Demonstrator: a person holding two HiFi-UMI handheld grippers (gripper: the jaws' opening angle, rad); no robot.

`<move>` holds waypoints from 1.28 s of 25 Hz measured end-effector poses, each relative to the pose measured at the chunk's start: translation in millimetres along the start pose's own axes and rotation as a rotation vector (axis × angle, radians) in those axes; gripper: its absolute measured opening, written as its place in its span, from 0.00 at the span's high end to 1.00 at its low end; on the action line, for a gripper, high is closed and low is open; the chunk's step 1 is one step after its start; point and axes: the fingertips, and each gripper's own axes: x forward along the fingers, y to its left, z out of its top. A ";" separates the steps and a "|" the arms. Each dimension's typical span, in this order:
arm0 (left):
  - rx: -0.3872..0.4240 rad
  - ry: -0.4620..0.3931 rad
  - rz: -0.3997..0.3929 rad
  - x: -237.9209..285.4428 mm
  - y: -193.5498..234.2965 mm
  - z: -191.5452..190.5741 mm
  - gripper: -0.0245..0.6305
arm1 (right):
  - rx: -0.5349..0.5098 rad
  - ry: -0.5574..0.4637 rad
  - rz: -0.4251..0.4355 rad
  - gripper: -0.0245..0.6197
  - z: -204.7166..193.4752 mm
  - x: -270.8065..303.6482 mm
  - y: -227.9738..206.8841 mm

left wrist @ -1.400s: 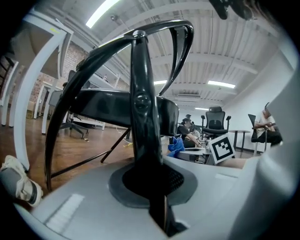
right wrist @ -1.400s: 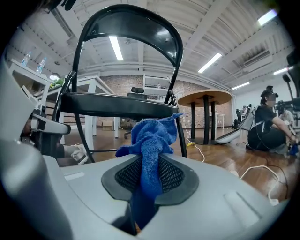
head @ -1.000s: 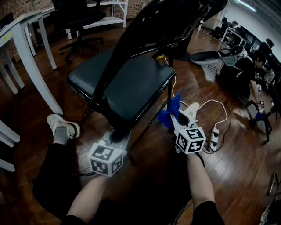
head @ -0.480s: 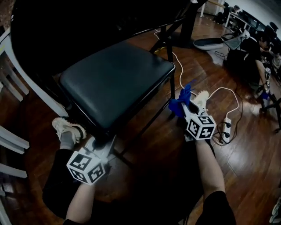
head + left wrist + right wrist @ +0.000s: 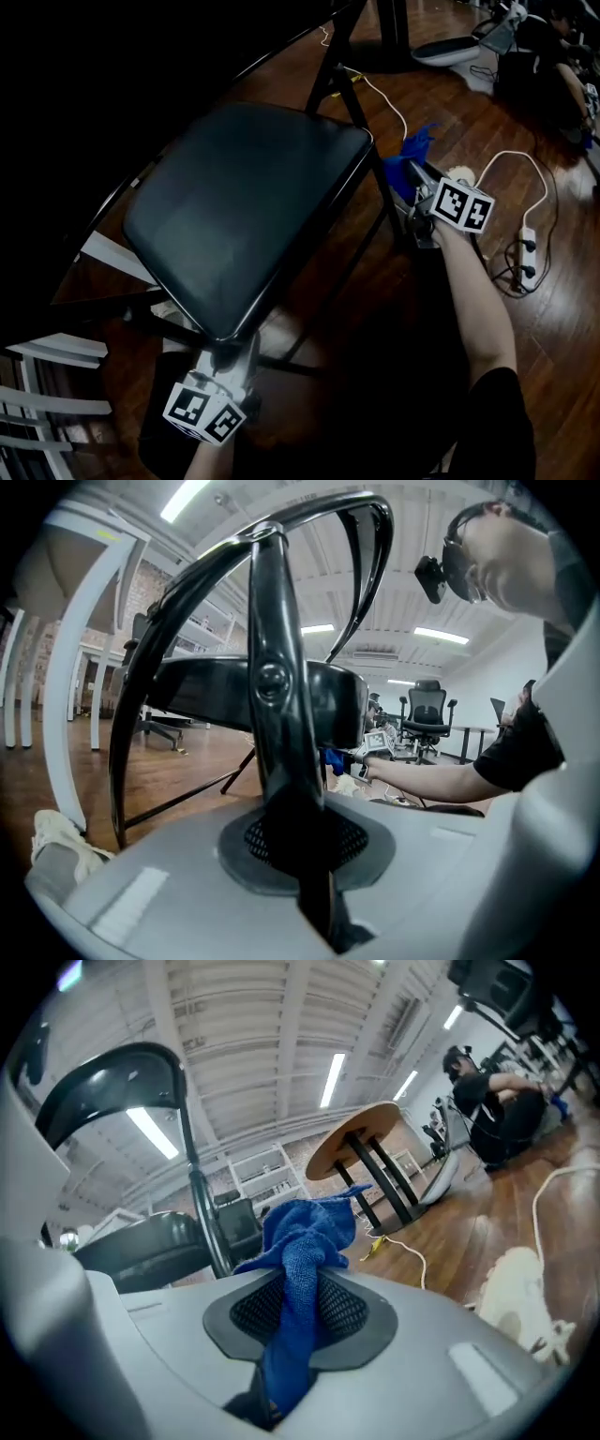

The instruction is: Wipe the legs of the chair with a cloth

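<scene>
A black folding chair [image 5: 244, 206] fills the middle of the head view. My left gripper [image 5: 228, 354] sits at the seat's near corner. In the left gripper view it [image 5: 300, 846] is shut on a black tube of the chair frame [image 5: 279, 714]. My right gripper [image 5: 412, 178] is at the seat's right side, beside a chair leg [image 5: 386, 192]. It [image 5: 295, 1312] is shut on a blue cloth [image 5: 305, 1241], which bunches out past the jaws. The cloth [image 5: 414, 152] lies close to the leg [image 5: 202, 1208]; I cannot tell whether they touch.
A white power strip [image 5: 526, 253] and its cable [image 5: 511, 159] lie on the wooden floor to the right. A white fuzzy shoe [image 5: 520, 1307] is near the right gripper. White furniture bars [image 5: 56, 361] stand at left, a round table's base [image 5: 450, 47] at the back.
The right gripper with the cloth has moved up the picture to beside the seat's right leg. The left gripper has slid lower in view, still at the chair's near corner.
</scene>
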 end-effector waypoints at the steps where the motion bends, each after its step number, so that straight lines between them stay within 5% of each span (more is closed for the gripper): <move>1: 0.002 0.003 0.007 0.9 0.4 0.2 0.93 | 0.045 -0.015 0.006 0.81 1.4 7.1 -4.9; 8: 0.008 0.032 0.051 2.4 3.5 -1.3 0.93 | 0.274 0.108 0.090 0.81 -33.2 53.6 -2.6; 14: 0.006 0.037 0.051 3.4 4.5 -2.2 0.93 | 0.255 0.278 0.214 0.82 -51.4 66.6 10.9; 18: 0.016 0.041 0.051 2.8 3.1 -3.4 0.93 | 0.270 0.377 0.208 0.82 -63.3 70.8 8.6; 24: 0.022 0.030 0.036 3.8 1.7 -3.5 0.93 | 0.365 0.326 0.306 0.82 -56.2 85.8 12.9; 29: 0.052 0.073 0.056 14.1 4.6 -10.4 0.95 | 0.310 0.370 0.374 0.83 -57.6 82.0 16.6; 32: 0.070 0.064 0.131 10.4 16.6 -10.9 0.96 | 0.294 0.391 0.512 0.83 -60.1 73.5 33.1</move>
